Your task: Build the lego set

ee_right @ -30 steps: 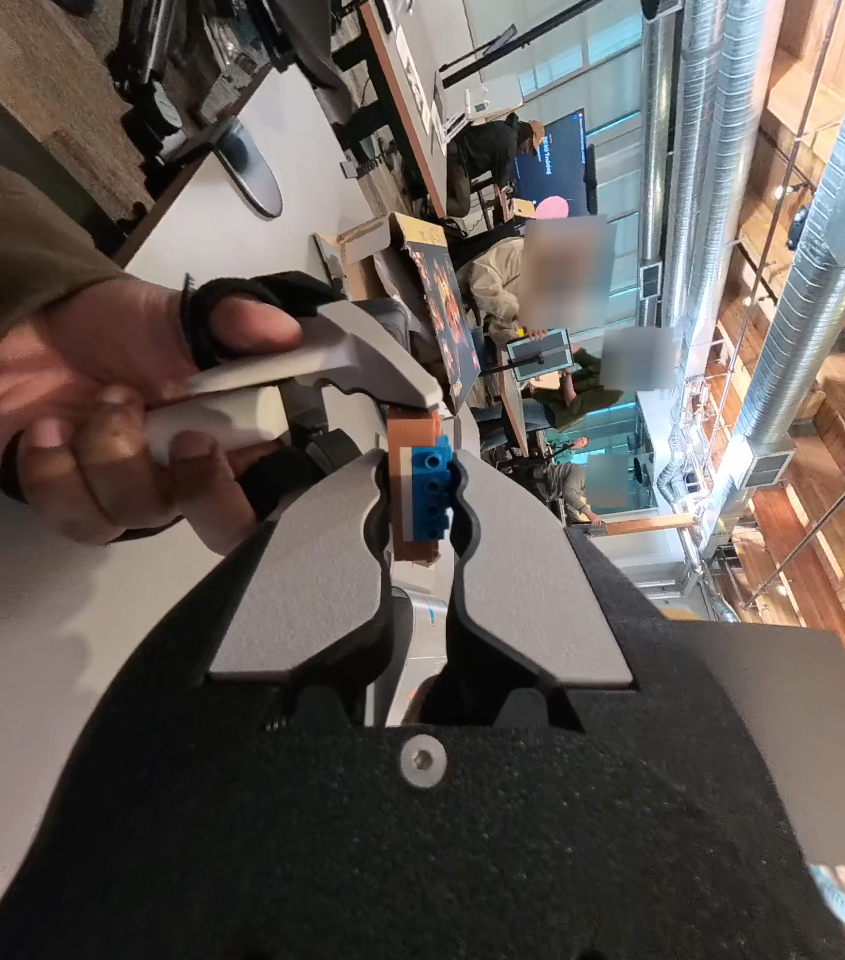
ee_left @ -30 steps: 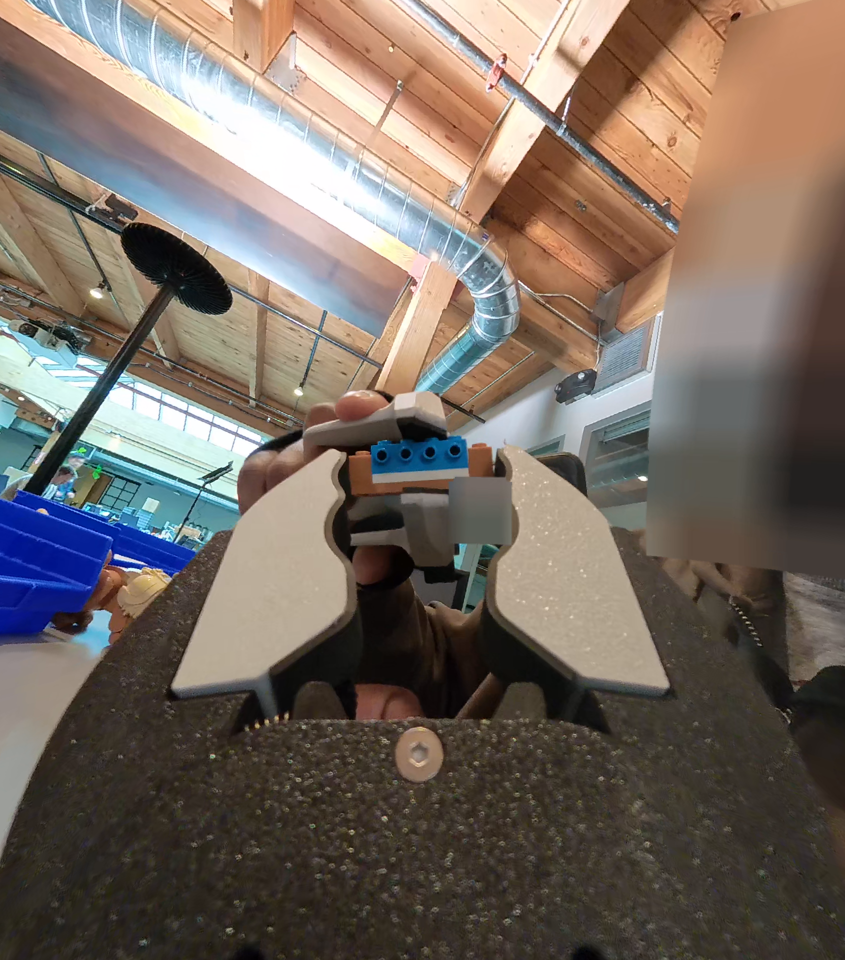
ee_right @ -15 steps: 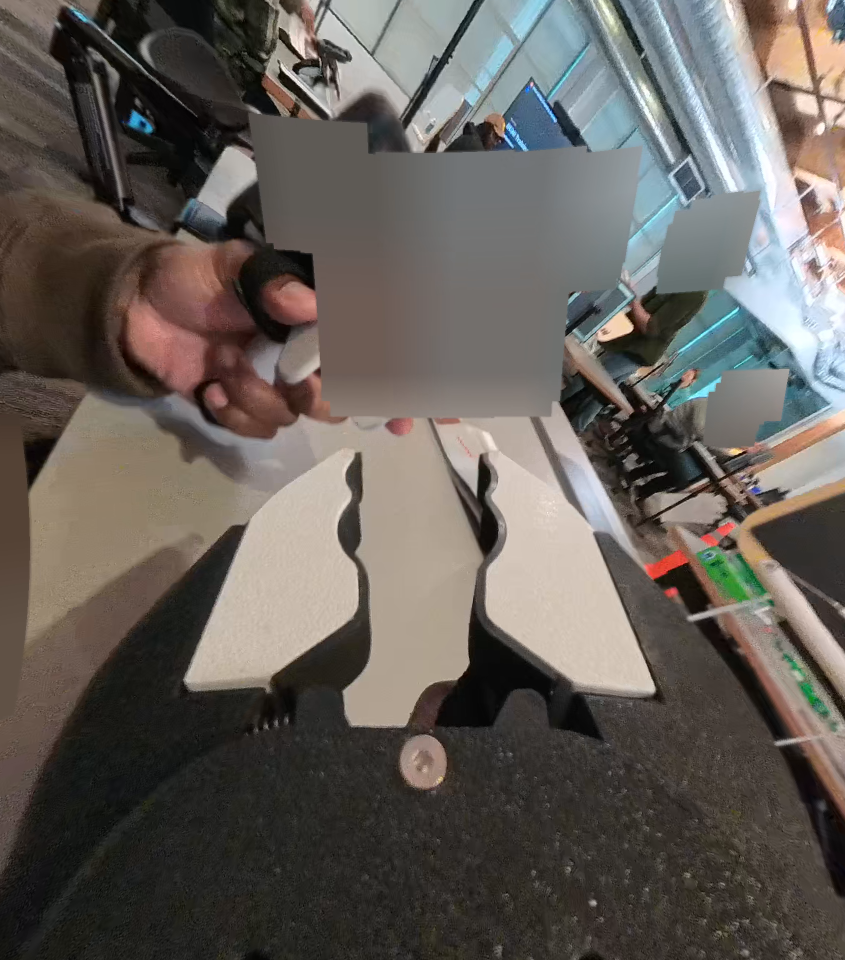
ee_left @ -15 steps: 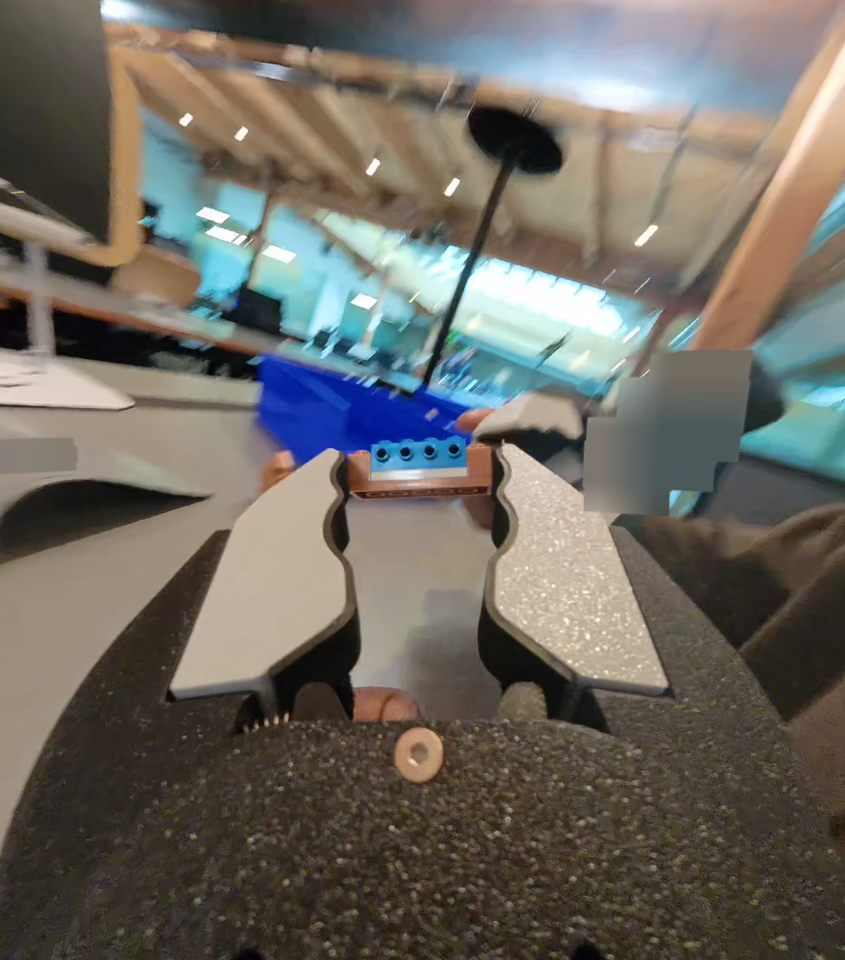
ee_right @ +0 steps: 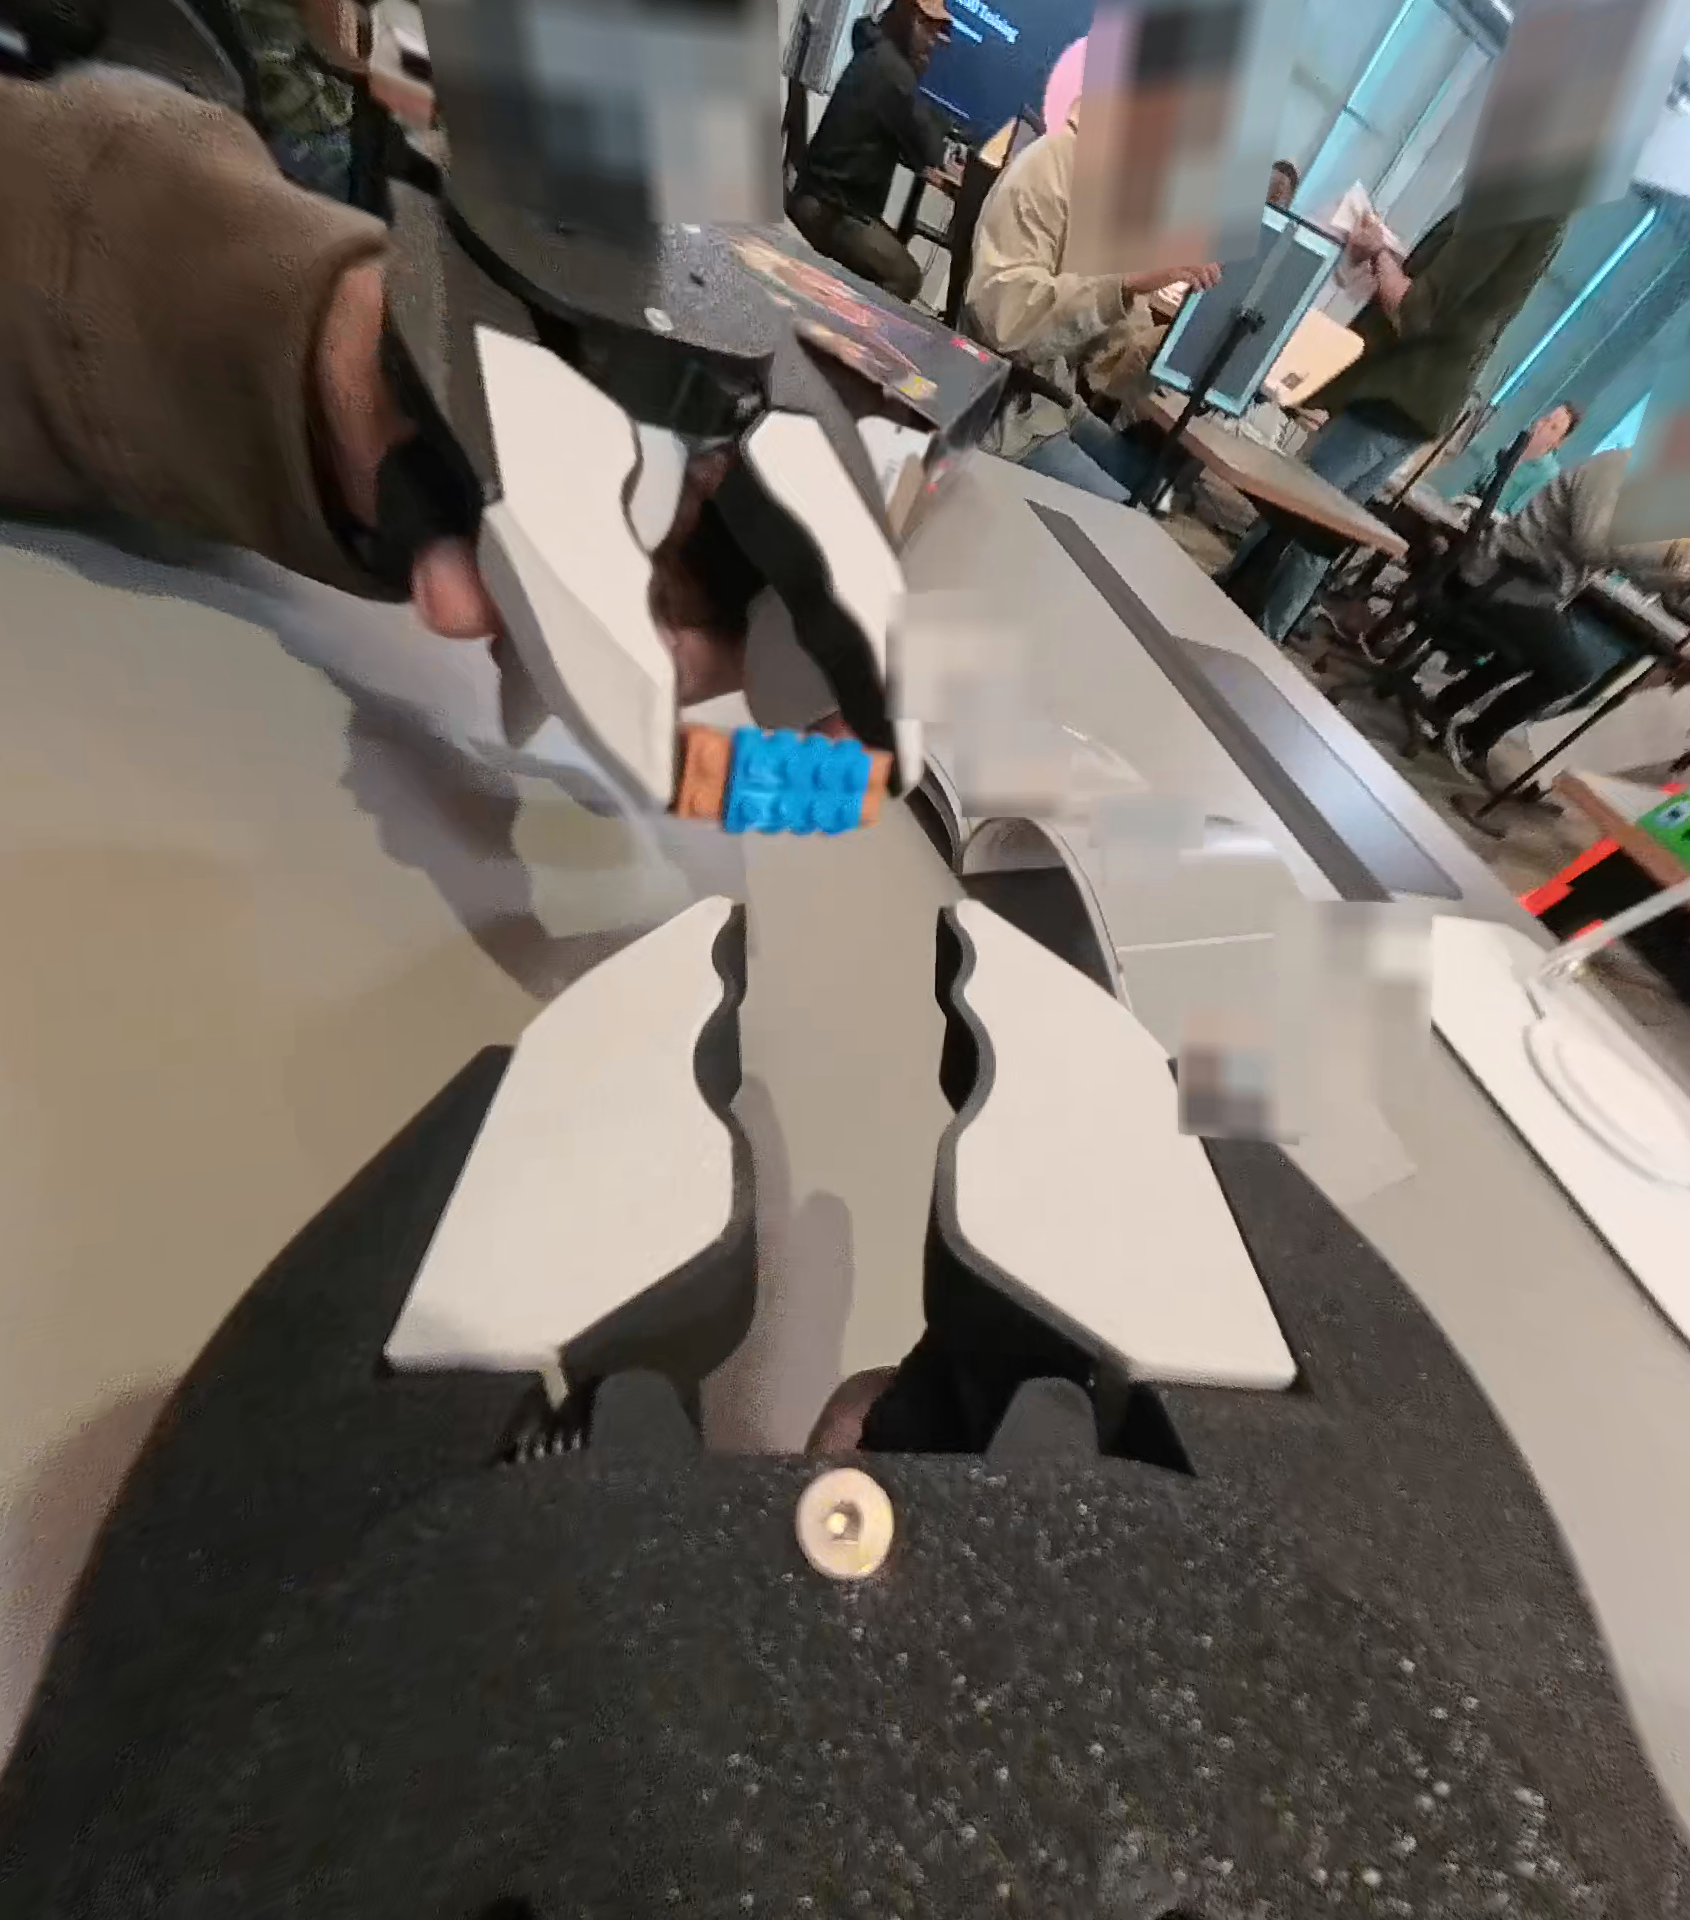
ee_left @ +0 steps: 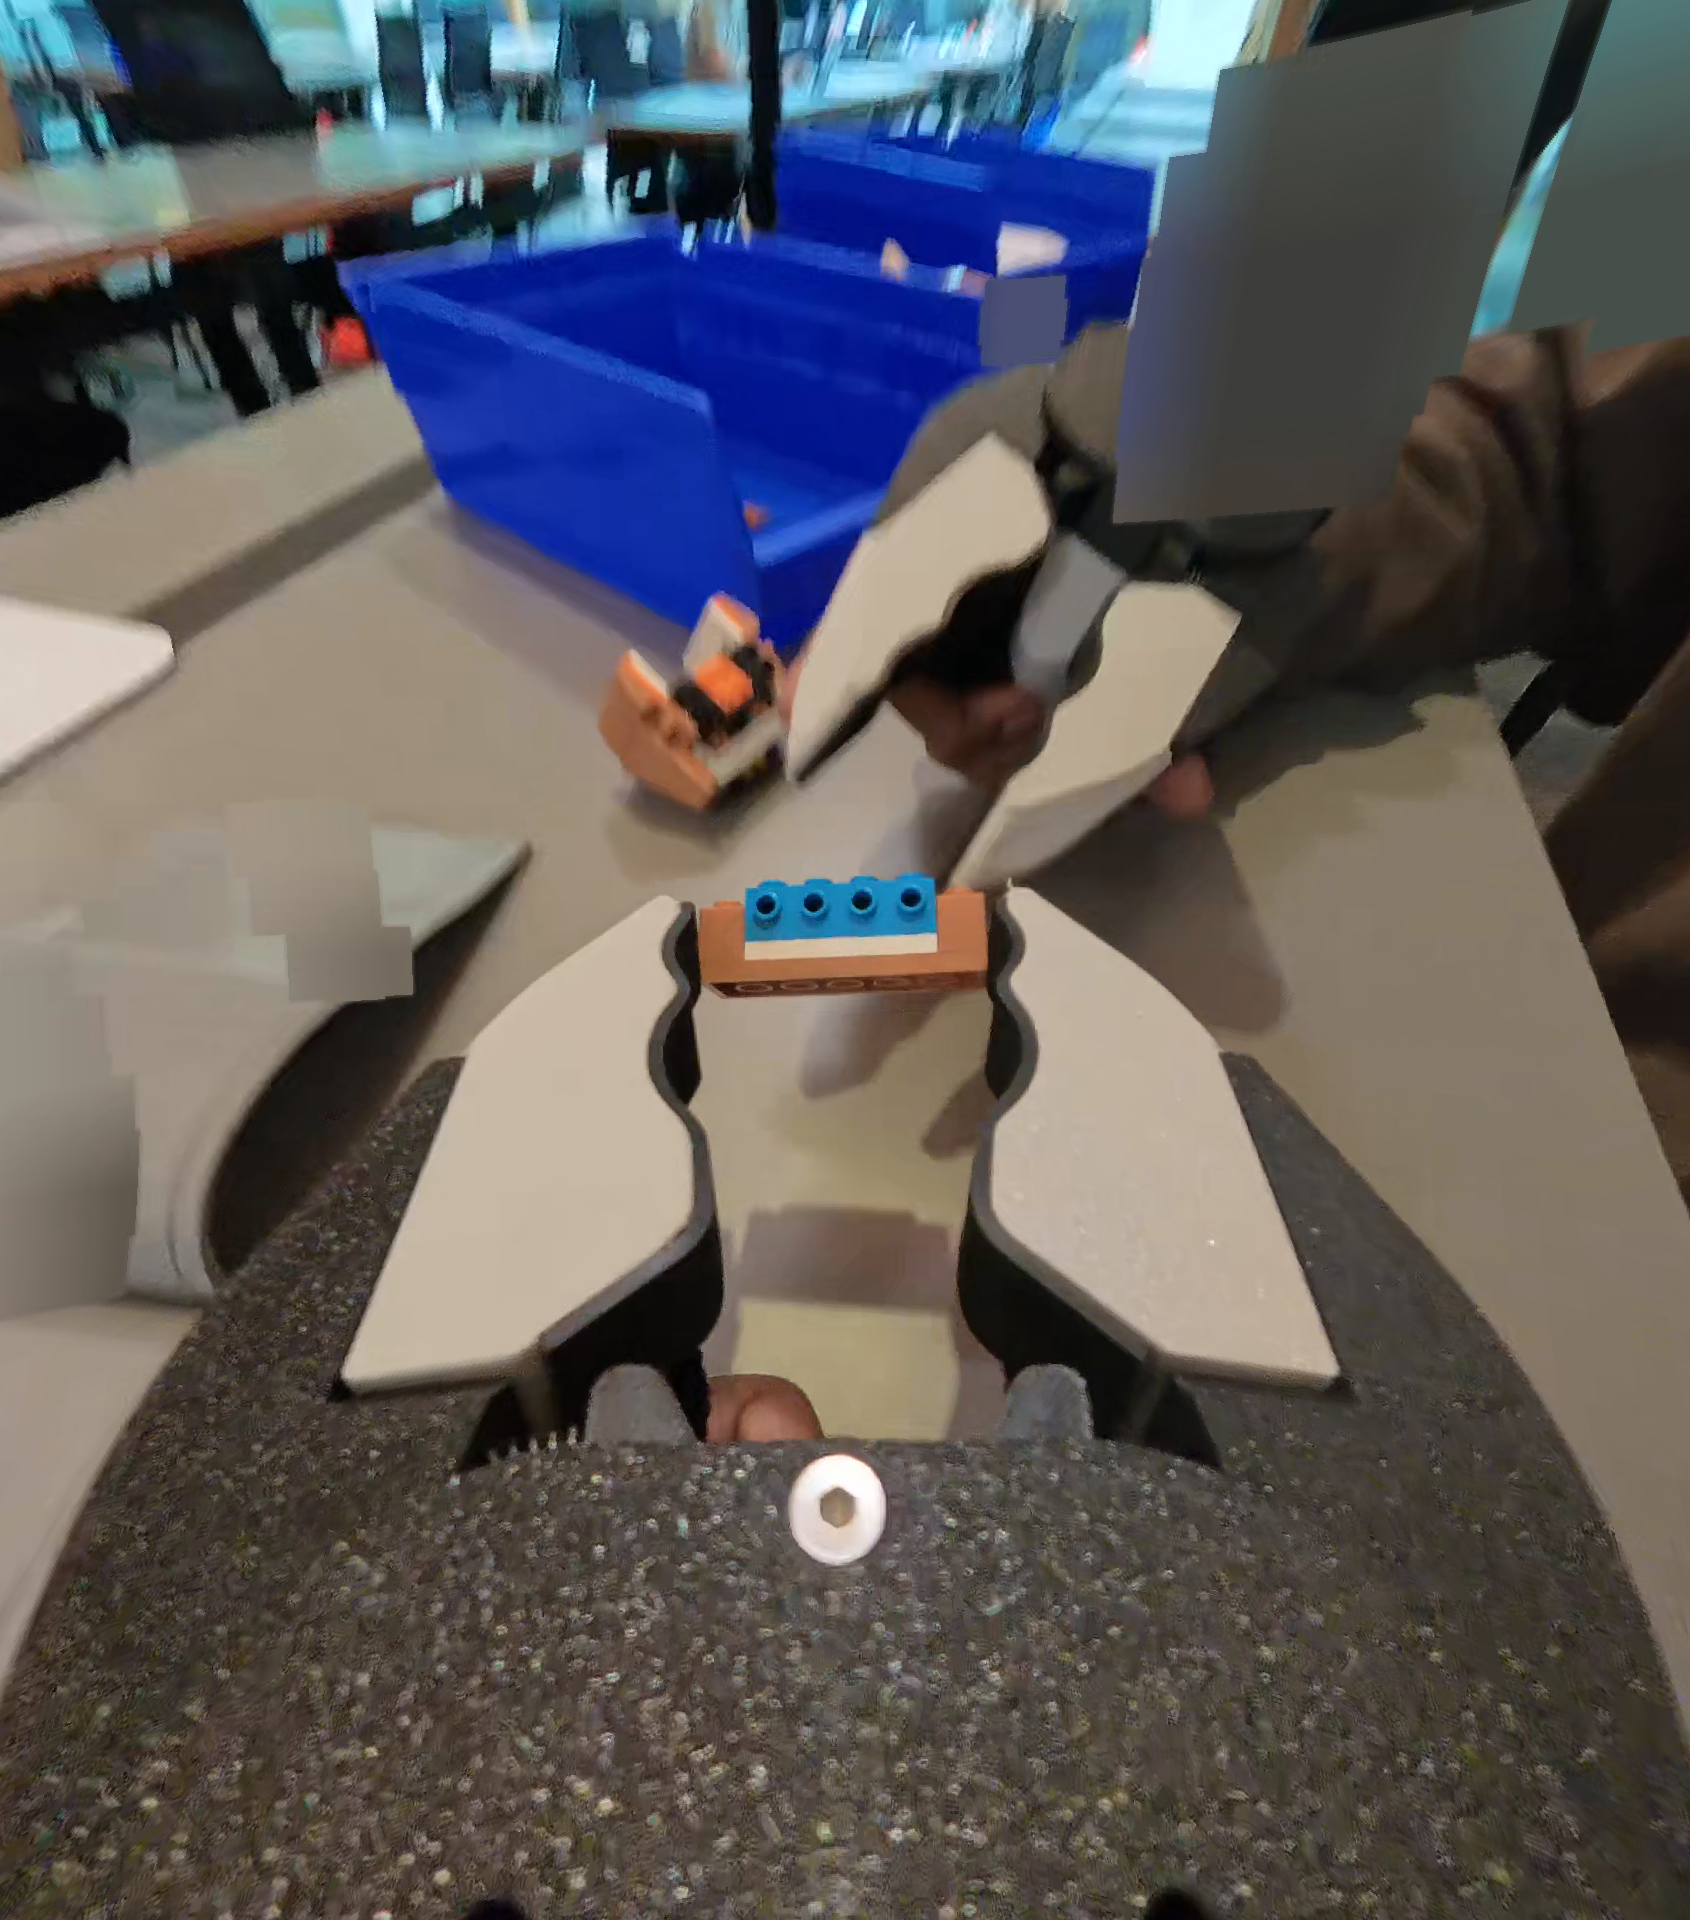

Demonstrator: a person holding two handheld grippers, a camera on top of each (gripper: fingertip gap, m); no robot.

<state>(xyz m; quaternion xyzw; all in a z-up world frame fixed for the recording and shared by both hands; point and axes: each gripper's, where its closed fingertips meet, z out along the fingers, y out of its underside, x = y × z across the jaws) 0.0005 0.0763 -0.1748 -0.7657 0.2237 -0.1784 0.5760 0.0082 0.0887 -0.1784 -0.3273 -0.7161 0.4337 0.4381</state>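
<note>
At the centre of the left wrist view, the left gripper (ee_left: 841, 940) is clenched on a small lego assembly (ee_left: 841, 938): a brown brick topped by a thin white layer and a blue studded piece, pinched at its two ends between the fingertips and held above the grey table (ee_left: 1340, 987). In the right wrist view the same assembly (ee_right: 784, 779) appears in the upper middle of the frame, between the far gripper's fingers. The right gripper (ee_right: 841, 920) is released, its fingers apart with only bare table between them; in the left wrist view it (ee_left: 877, 821) sits in the upper right of the frame, tilted downward. Just left of it there, an orange, white and black lego build (ee_left: 695, 717) rests on the table in front of a blue bin (ee_left: 612, 416). A brown sleeve (ee_right: 93, 312) fills the upper left of the right wrist view.
</note>
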